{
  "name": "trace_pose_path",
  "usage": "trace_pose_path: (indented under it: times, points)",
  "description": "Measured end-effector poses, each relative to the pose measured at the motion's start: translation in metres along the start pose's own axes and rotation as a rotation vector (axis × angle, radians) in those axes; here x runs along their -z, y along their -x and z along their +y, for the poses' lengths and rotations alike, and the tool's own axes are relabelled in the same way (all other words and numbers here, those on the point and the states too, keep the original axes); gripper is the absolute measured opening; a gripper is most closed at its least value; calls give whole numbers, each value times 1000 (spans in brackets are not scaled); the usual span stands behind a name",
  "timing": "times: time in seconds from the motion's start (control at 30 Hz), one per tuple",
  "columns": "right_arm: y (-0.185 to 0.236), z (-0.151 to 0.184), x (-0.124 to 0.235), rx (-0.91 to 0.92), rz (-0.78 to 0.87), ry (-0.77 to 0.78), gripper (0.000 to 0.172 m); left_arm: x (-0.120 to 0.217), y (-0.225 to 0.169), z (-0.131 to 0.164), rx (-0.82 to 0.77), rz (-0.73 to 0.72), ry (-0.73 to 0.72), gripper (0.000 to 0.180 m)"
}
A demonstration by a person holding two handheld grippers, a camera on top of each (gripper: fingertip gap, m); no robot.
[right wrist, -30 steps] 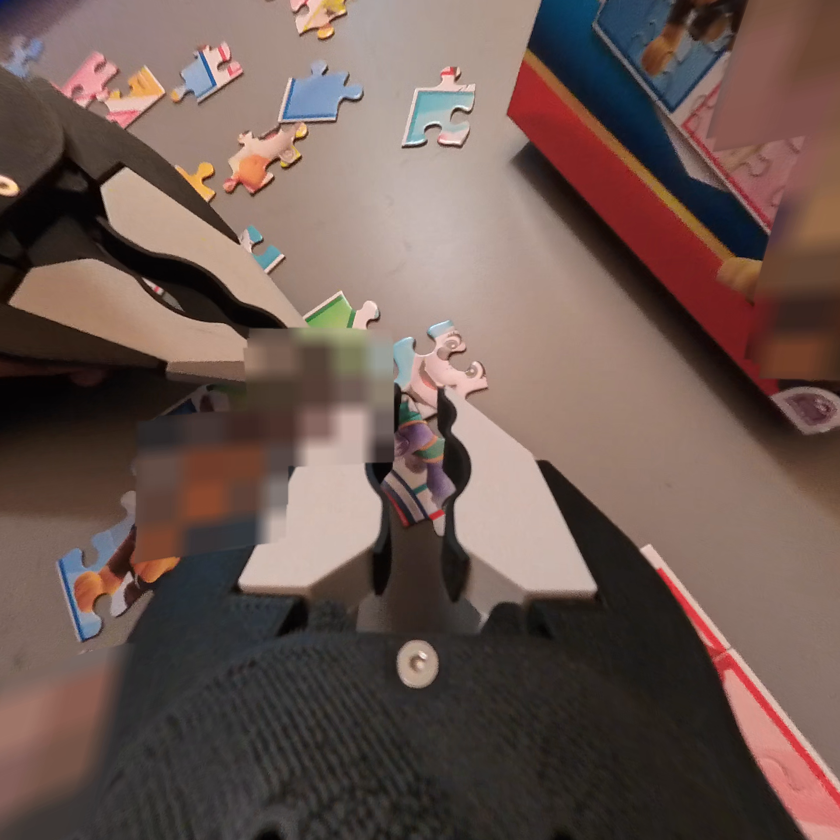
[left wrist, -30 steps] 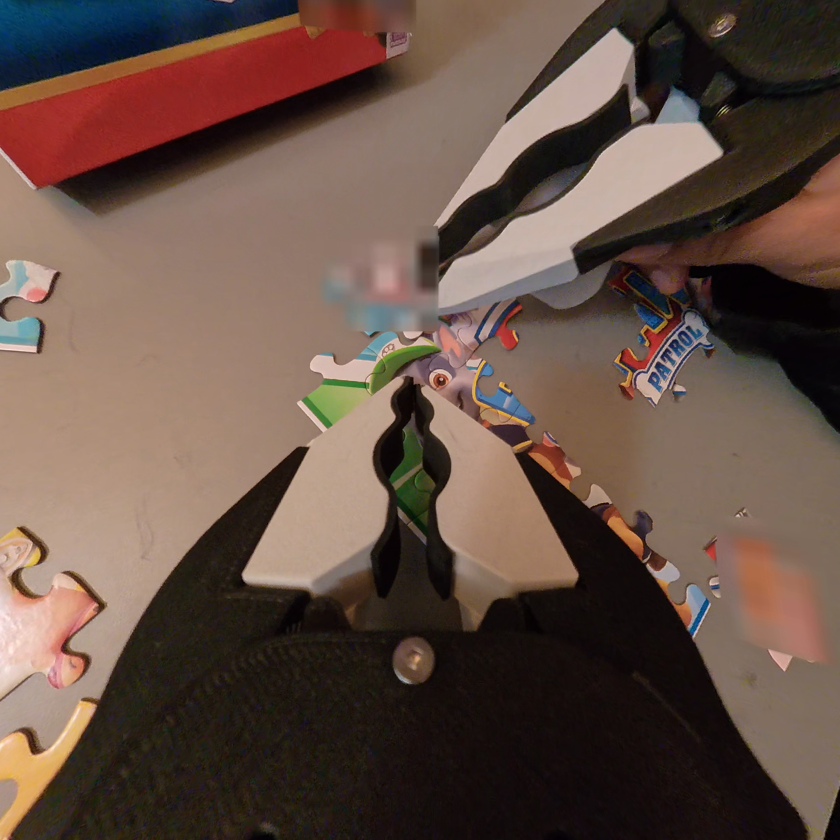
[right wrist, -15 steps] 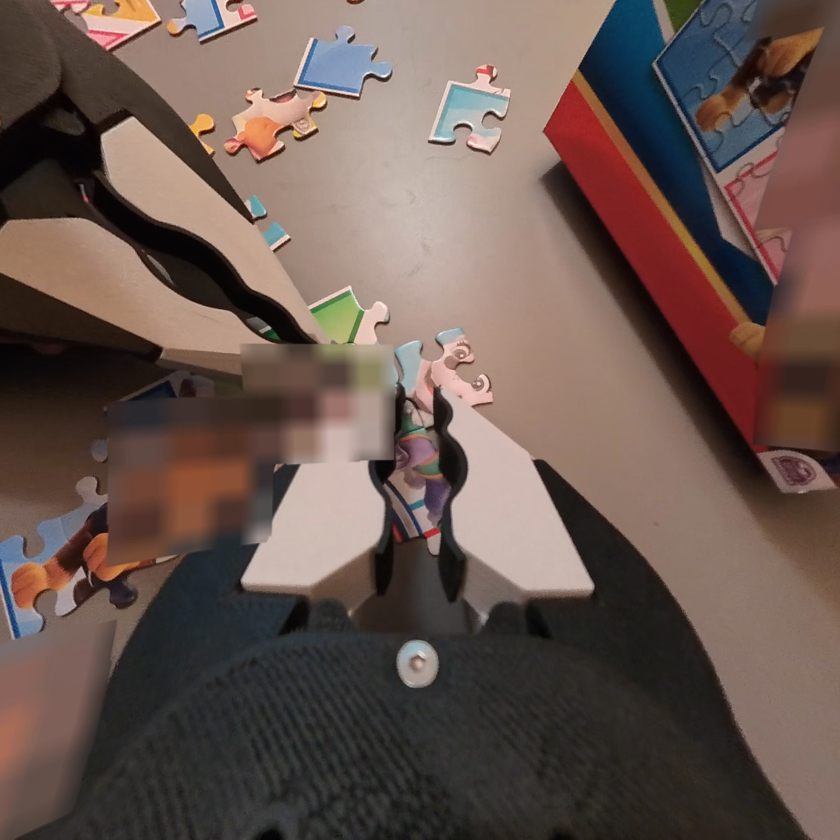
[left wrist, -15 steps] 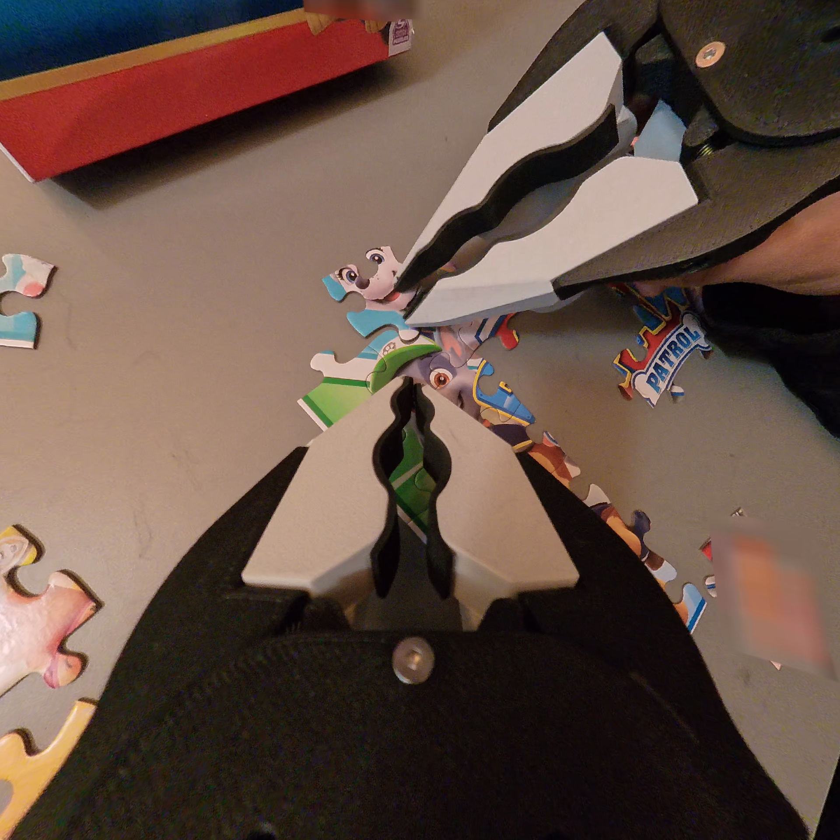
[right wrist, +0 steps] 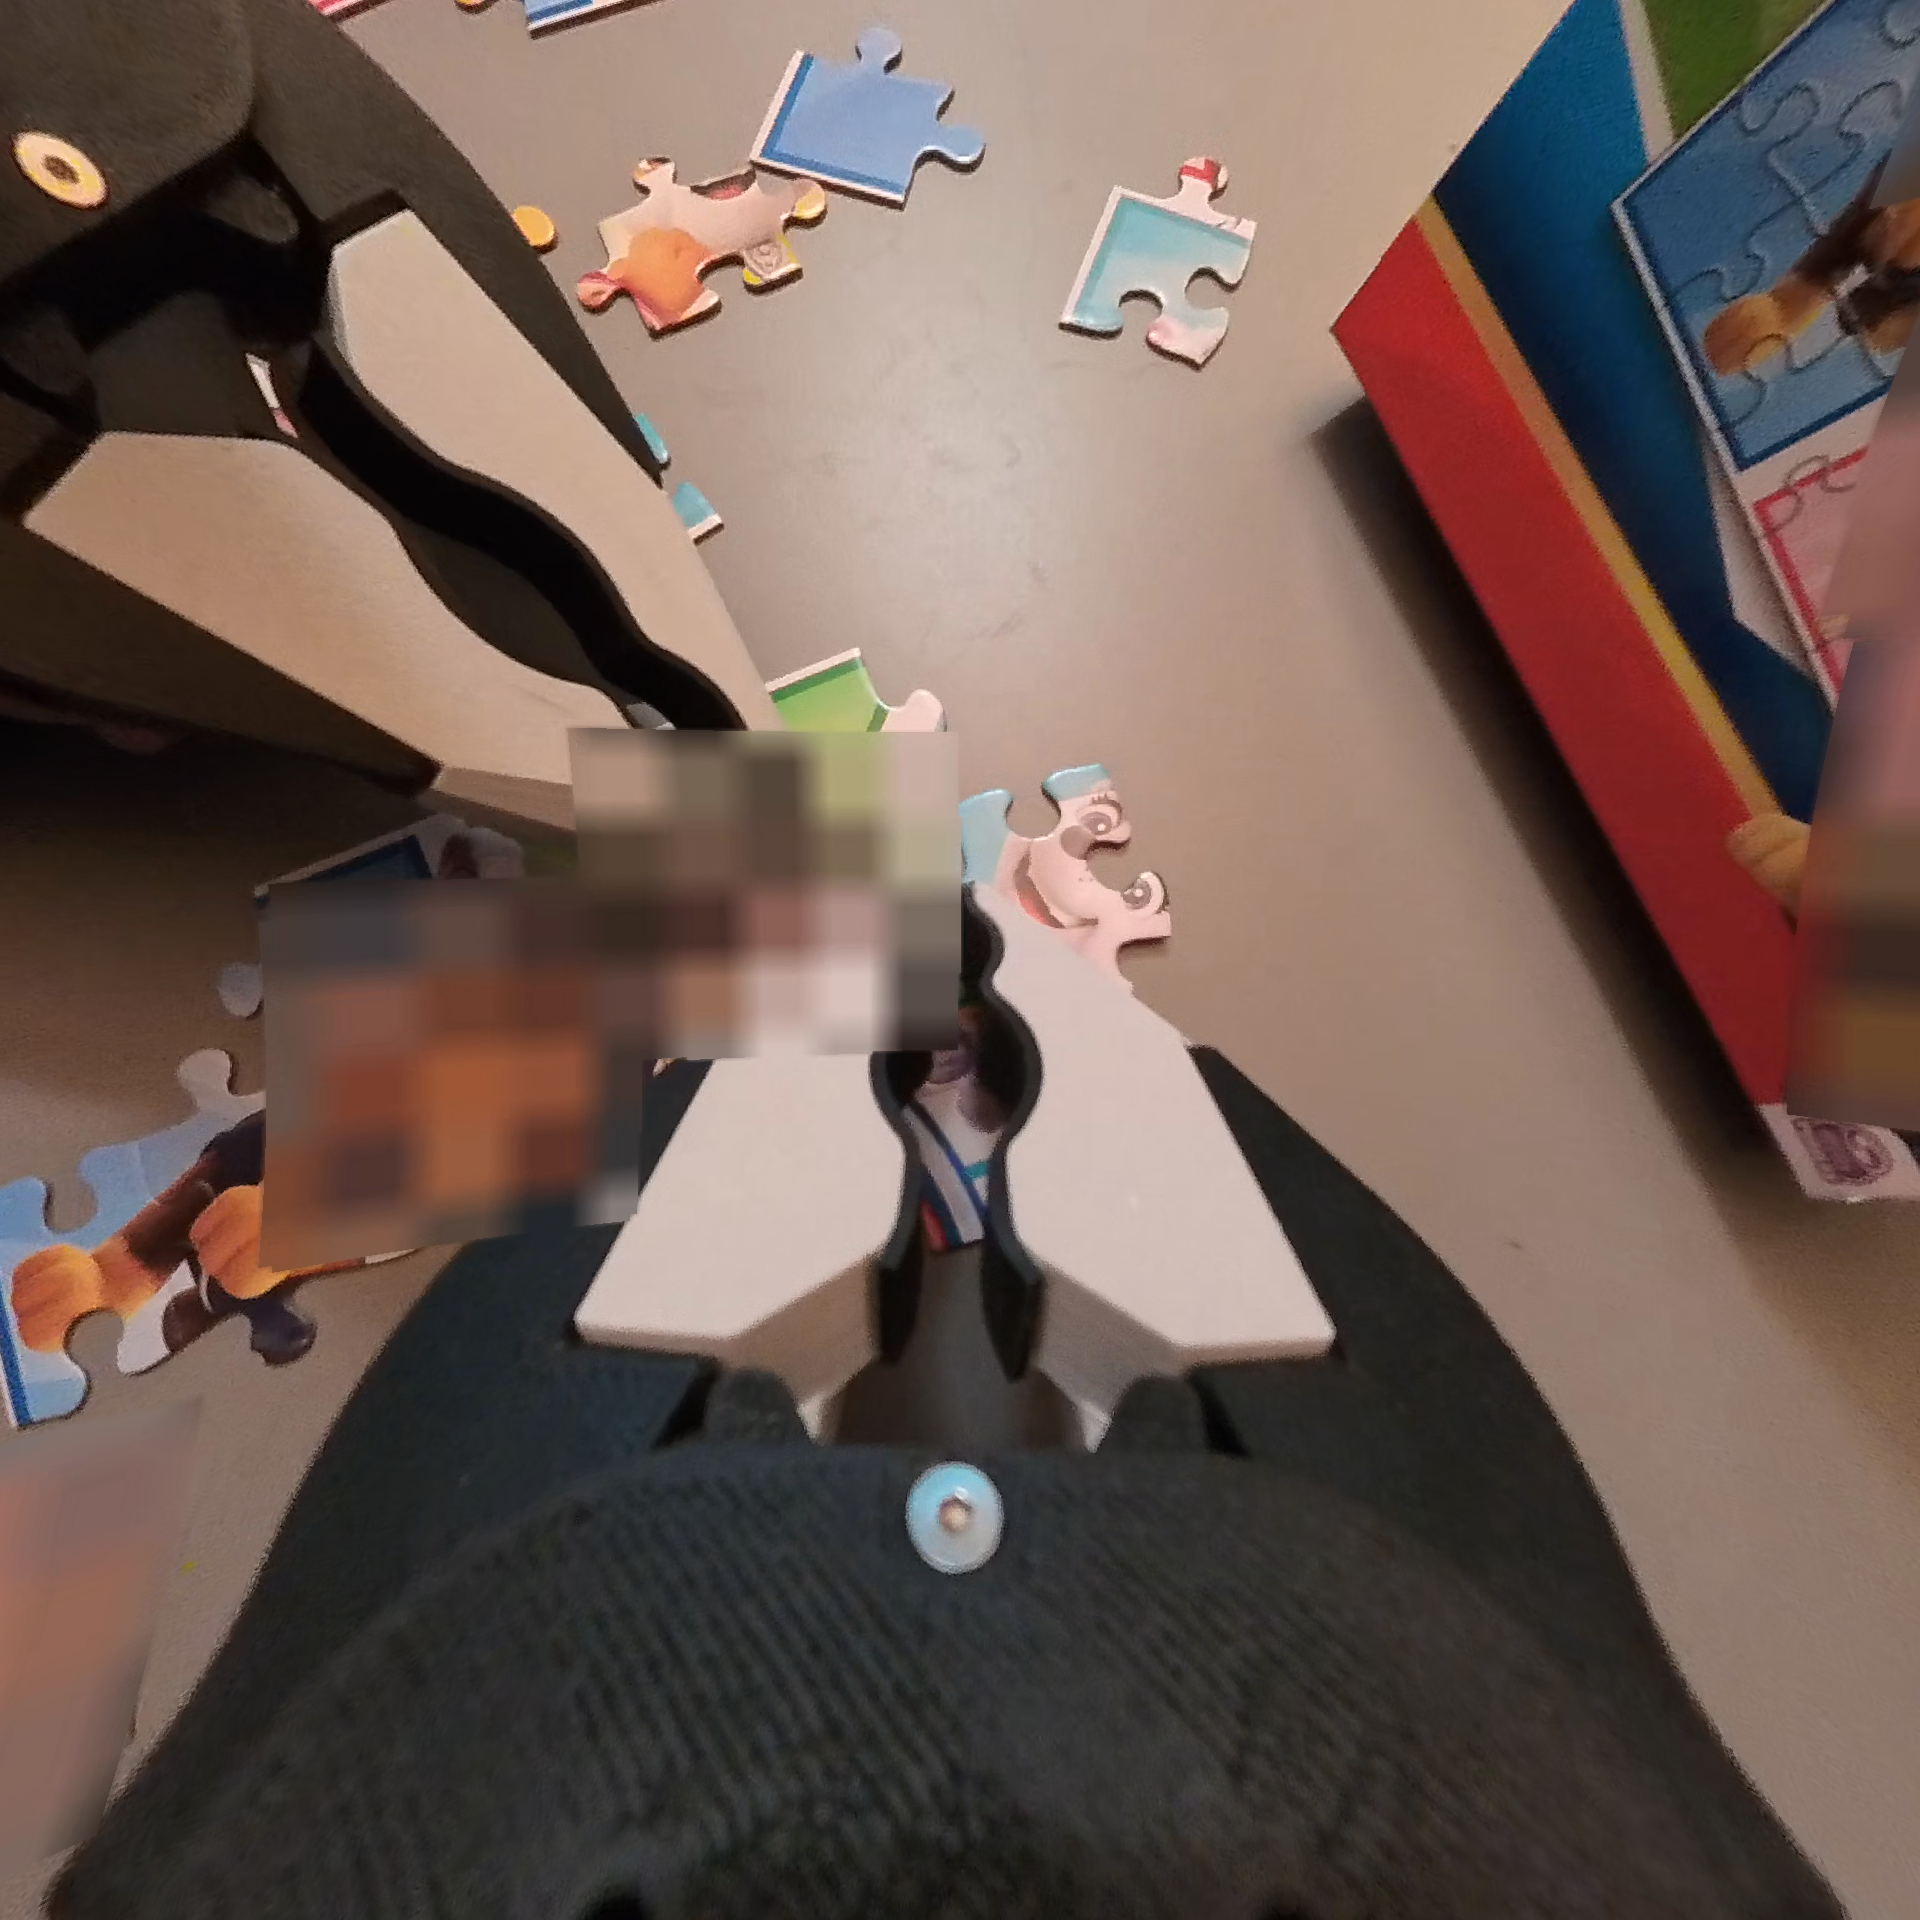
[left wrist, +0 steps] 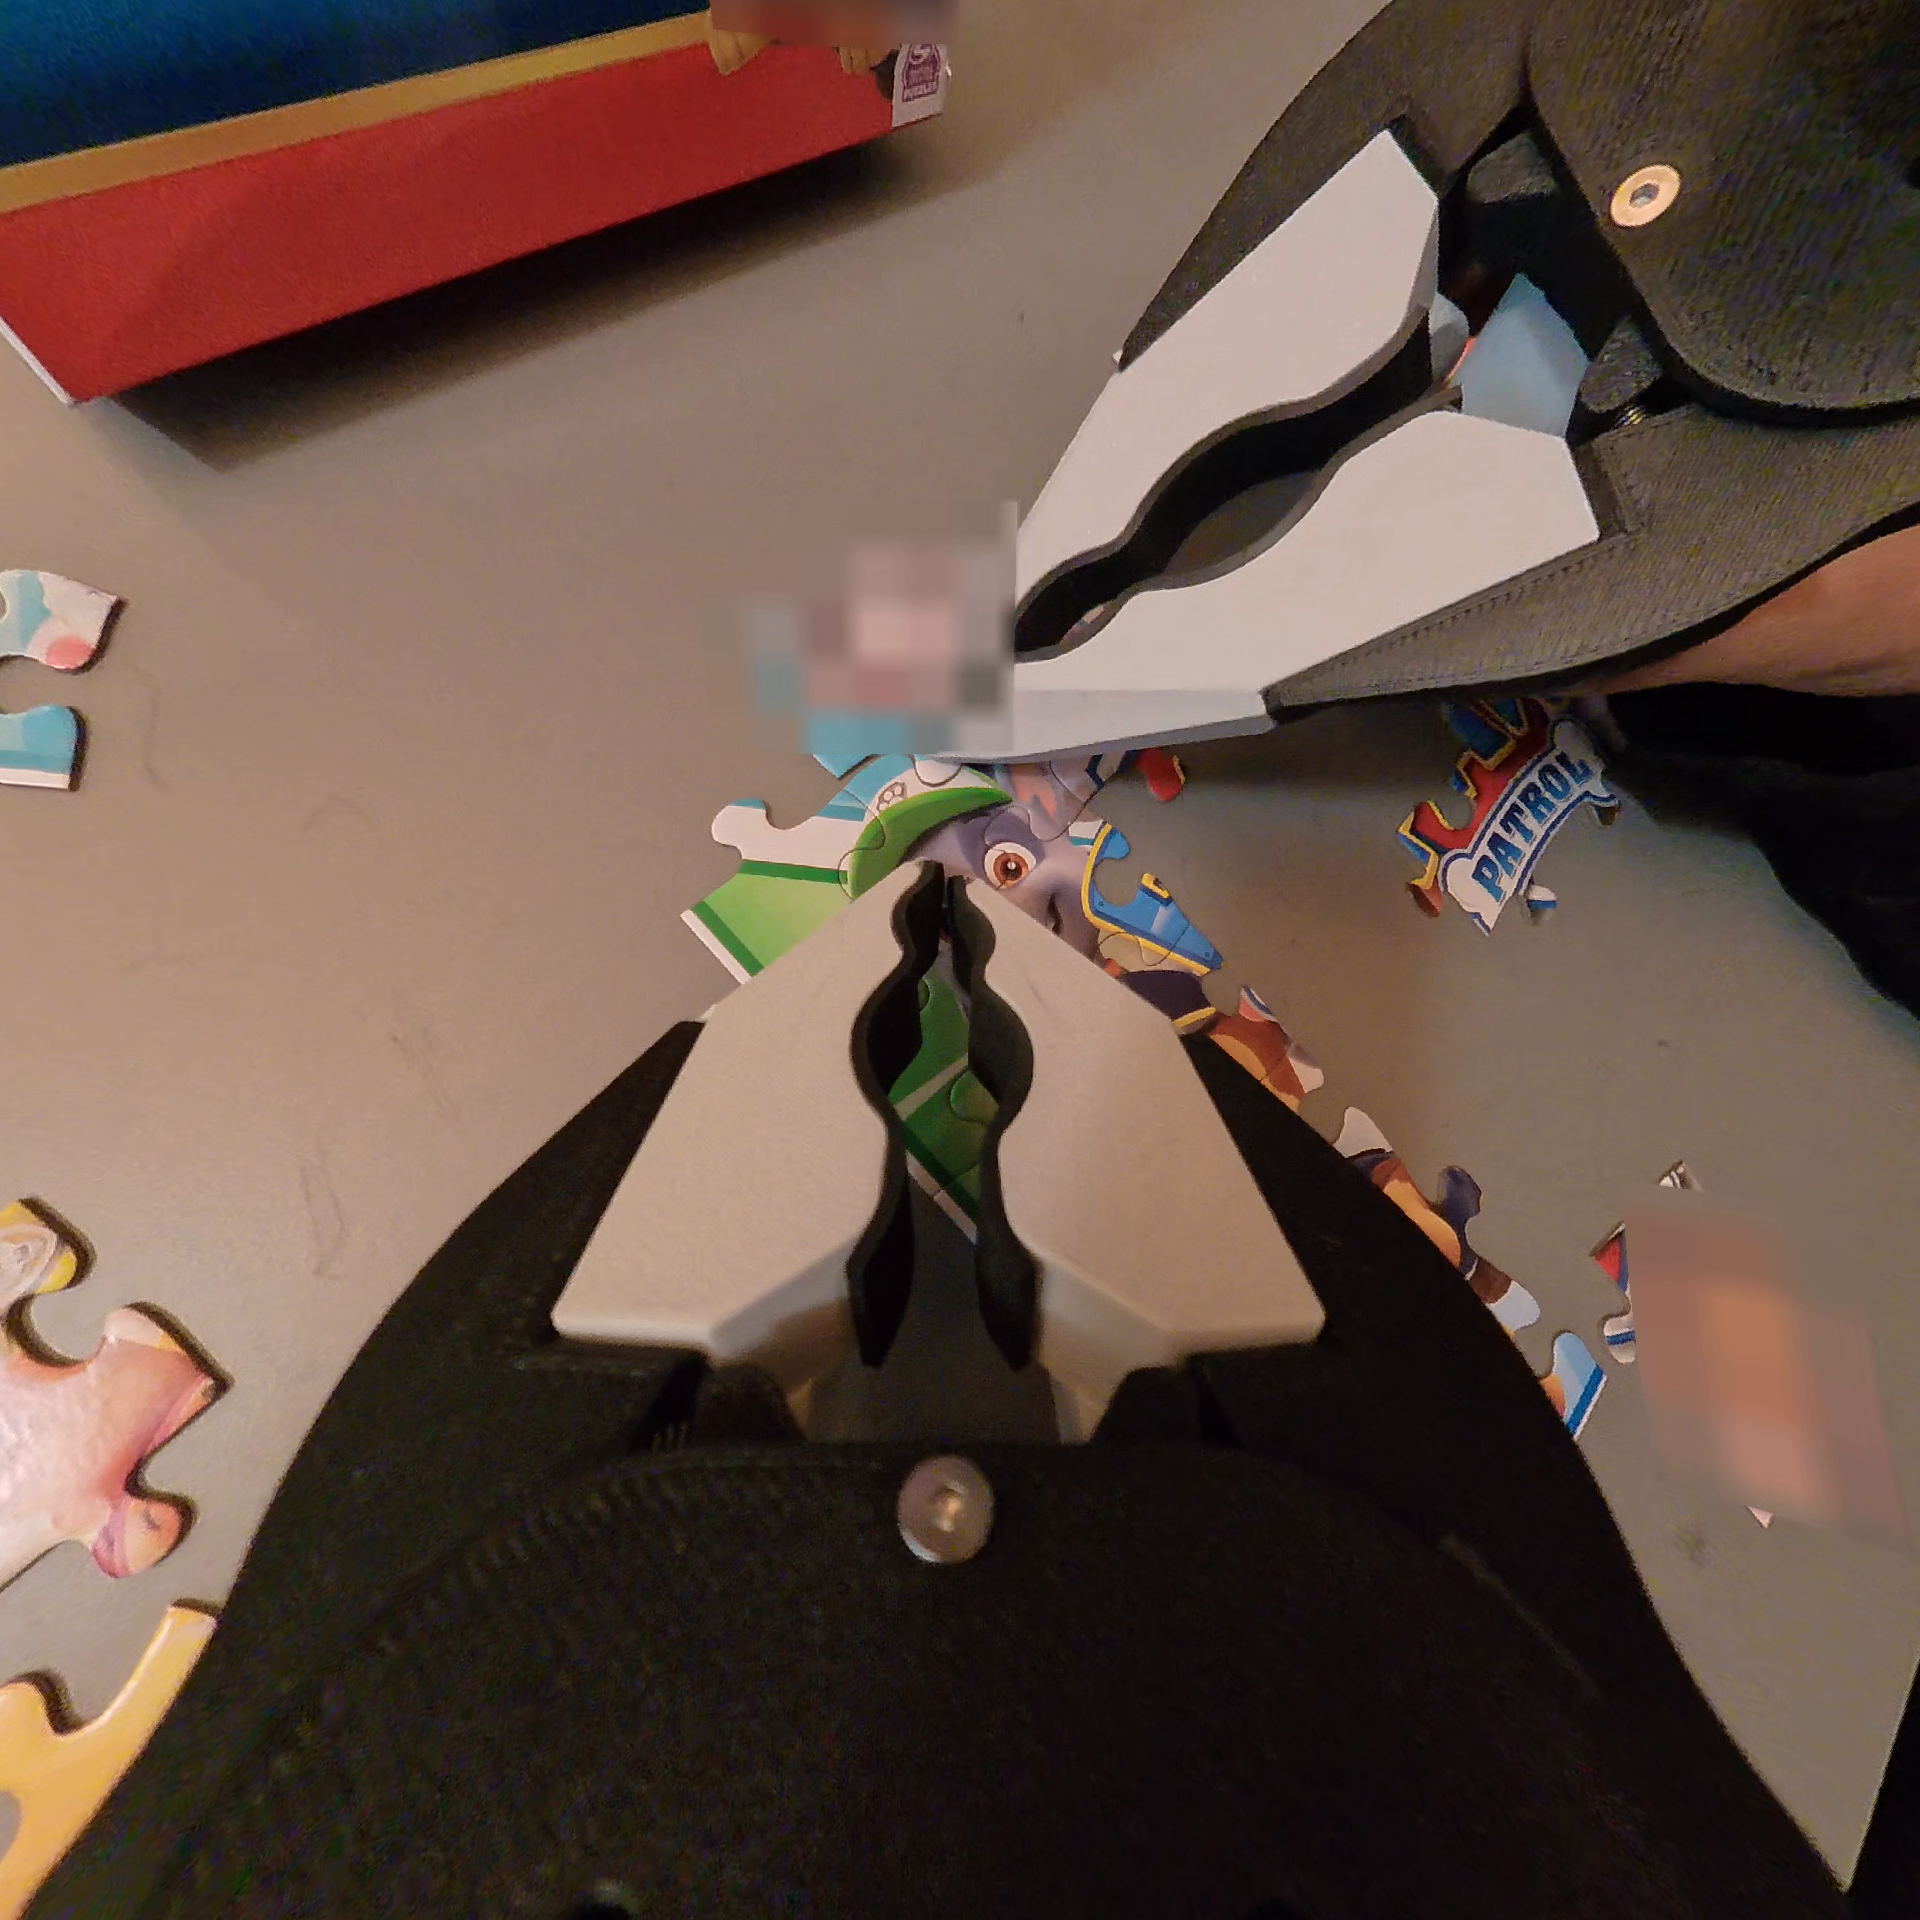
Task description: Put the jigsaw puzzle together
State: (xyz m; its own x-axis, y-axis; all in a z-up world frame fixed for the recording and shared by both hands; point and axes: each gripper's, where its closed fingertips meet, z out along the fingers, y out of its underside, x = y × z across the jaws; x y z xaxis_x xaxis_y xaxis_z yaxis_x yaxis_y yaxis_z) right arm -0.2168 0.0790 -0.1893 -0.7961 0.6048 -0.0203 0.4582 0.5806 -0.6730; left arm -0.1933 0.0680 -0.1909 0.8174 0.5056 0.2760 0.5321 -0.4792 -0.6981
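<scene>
Grey fingers of the left gripper are pressed nearly together, tips down on the joined puzzle pieces, gripping nothing. Just beyond them the right gripper hovers over the same cluster; its tips are blurred out, so I cannot tell their state. A pink dog-face piece lies just past its fingers. Farther off sits the red box on the surface.

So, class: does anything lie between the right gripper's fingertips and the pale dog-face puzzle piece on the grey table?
Nothing visible does. The dog-face piece lies flat on the table just beyond the right gripper, its near edge hidden by one finger. A blurred patch covers the other fingertip, so that side cannot be checked.
</scene>
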Motion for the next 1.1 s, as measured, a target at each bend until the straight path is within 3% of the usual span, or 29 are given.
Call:
trace_pose_path:
  times: [0.03, 0.33, 0.6, 1.1]
  points:
    - [0, 0, 0, 4, 0, 1, 0, 0, 0, 0, 0, 0, 0, 0]
    - [-8, 0, 2, 20, 53, 2, 0, 0, 0, 1, 4, 3, 2, 0]
    - [-27, 3, 3, -133, 48, -30, 6, 0, 0, 1, 7, 6, 2, 0]
    - [-7, -9, 4, 7, 33, -45, 16, 0, 0, 1, 13, 11, 2, 0]
